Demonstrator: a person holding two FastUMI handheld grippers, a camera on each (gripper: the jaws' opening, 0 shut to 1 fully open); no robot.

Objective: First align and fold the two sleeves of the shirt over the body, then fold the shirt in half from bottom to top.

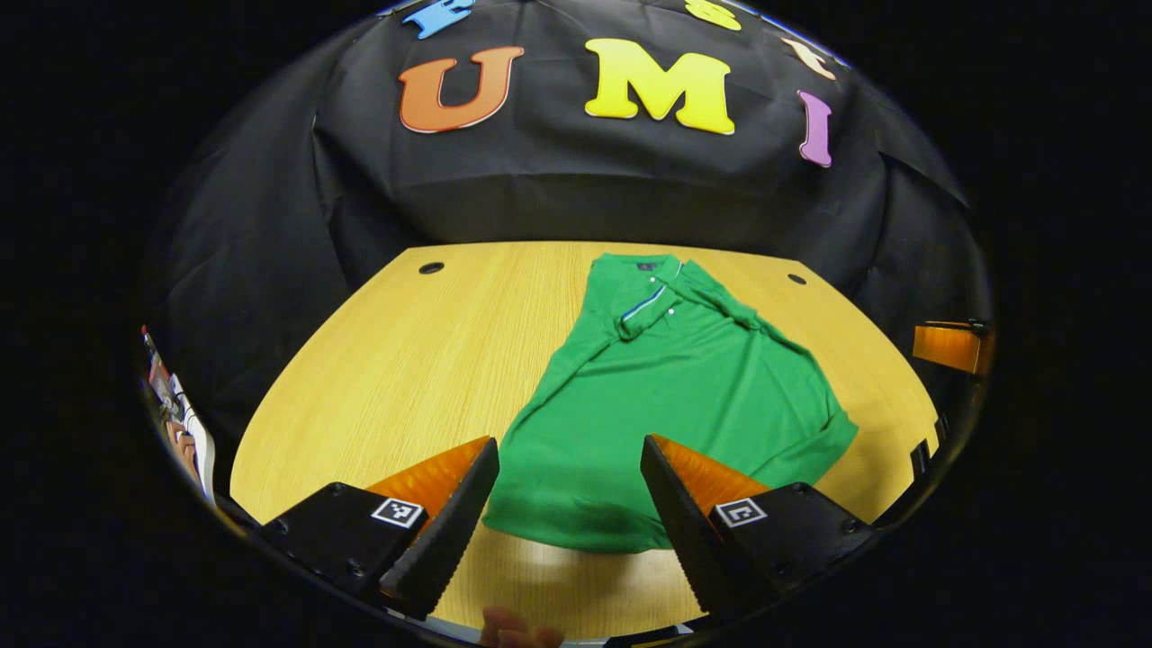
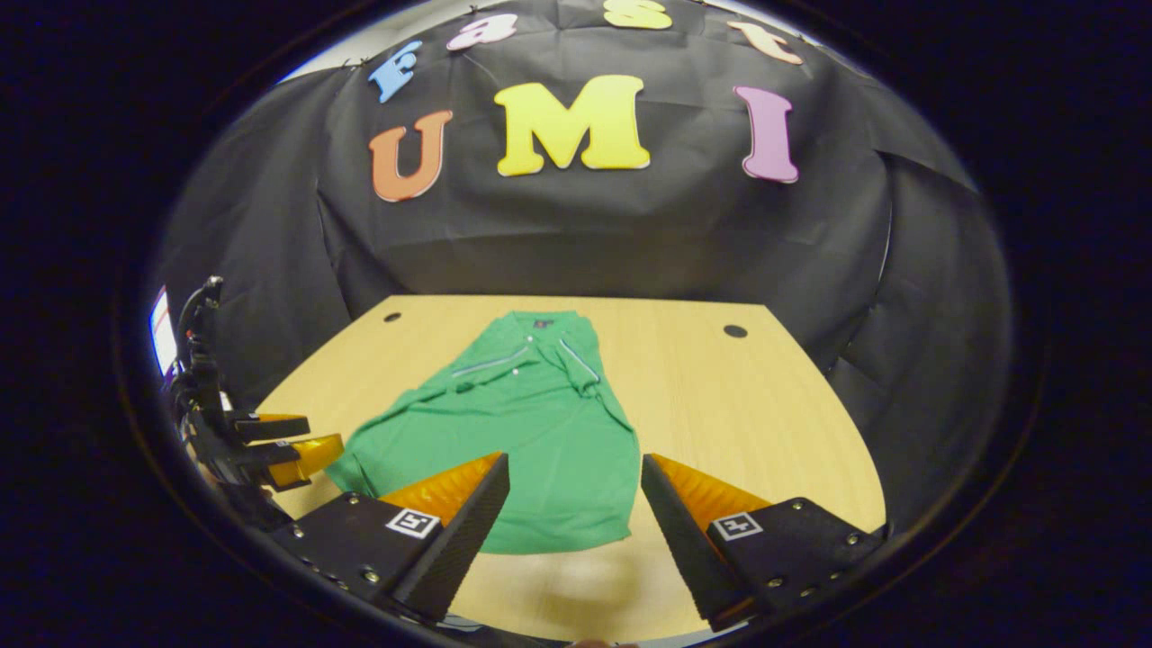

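Your left gripper (image 1: pixel 569 504) fingers are spread, hovering at lower frame over the green shirt (image 1: pixel 666 405) hem. Right gripper (image 2: pixel 574 517) fingers are spread too, holding nothing. Shirt lies flat mid-bench (image 2: pixel 756 423), both sleeves folded in, collar toward upper frame.

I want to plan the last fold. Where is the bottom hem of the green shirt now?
In the left gripper view, the green polo shirt's bottom hem lies on the wooden table near its front edge, just beyond the open left gripper.
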